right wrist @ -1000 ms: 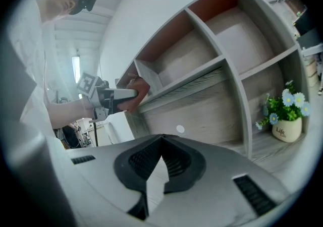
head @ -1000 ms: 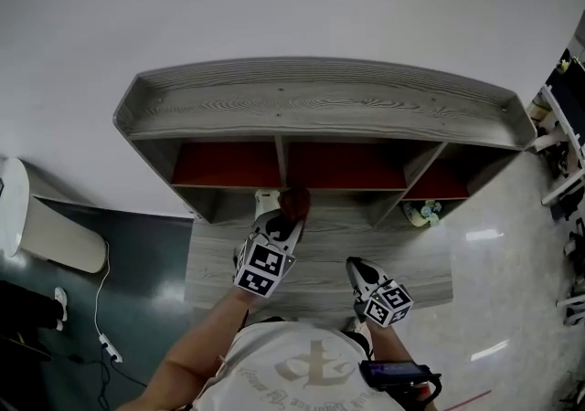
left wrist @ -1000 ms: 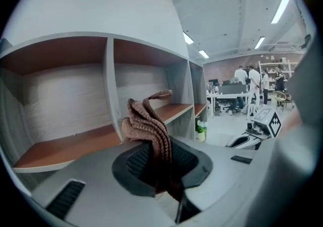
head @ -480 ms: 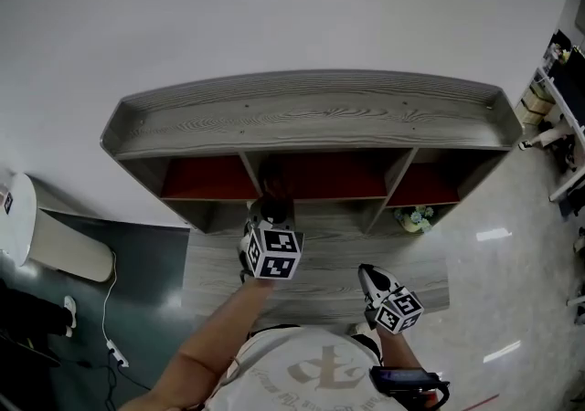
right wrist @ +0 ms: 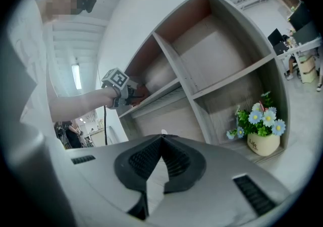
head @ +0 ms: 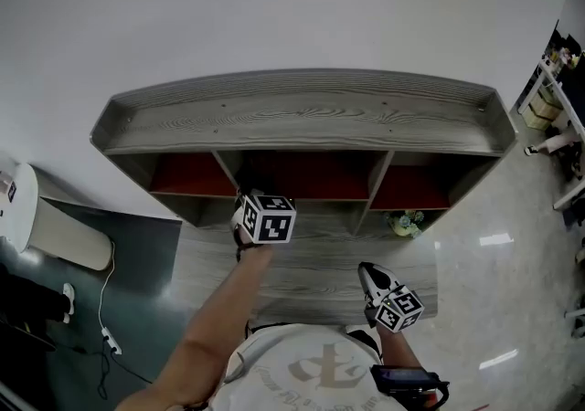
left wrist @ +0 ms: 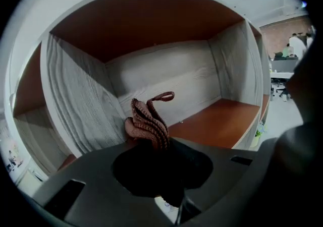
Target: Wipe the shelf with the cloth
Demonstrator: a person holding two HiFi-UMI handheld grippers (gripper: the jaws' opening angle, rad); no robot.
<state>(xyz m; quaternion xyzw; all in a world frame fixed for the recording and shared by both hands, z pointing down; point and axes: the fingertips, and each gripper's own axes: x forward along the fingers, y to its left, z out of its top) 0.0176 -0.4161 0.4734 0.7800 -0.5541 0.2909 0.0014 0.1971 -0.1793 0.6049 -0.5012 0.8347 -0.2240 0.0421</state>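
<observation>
A grey wood-grain shelf unit (head: 302,108) with red-brown back panels stands against the white wall. My left gripper (head: 251,208) reaches into its upper middle compartment (left wrist: 202,77) and is shut on a bunched maroon knitted cloth (left wrist: 149,122). The cloth sits close to the grey divider (left wrist: 75,105), above the brown shelf board (left wrist: 217,122). In the right gripper view the left gripper (right wrist: 119,90) and the cloth (right wrist: 140,92) show at that board's front edge. My right gripper (head: 368,274) hangs low near my body, shut on nothing (right wrist: 161,137).
A small pot of blue and white flowers (head: 402,220) (right wrist: 260,130) stands in the lower right compartment. A white appliance (head: 23,217) and a cable (head: 102,309) lie on the dark floor at the left. Racks and clutter (head: 558,99) stand at the far right.
My left gripper has risen and pushed forward with the cloth, from in front of the lower shelf into the upper middle compartment. The right gripper has barely moved.
</observation>
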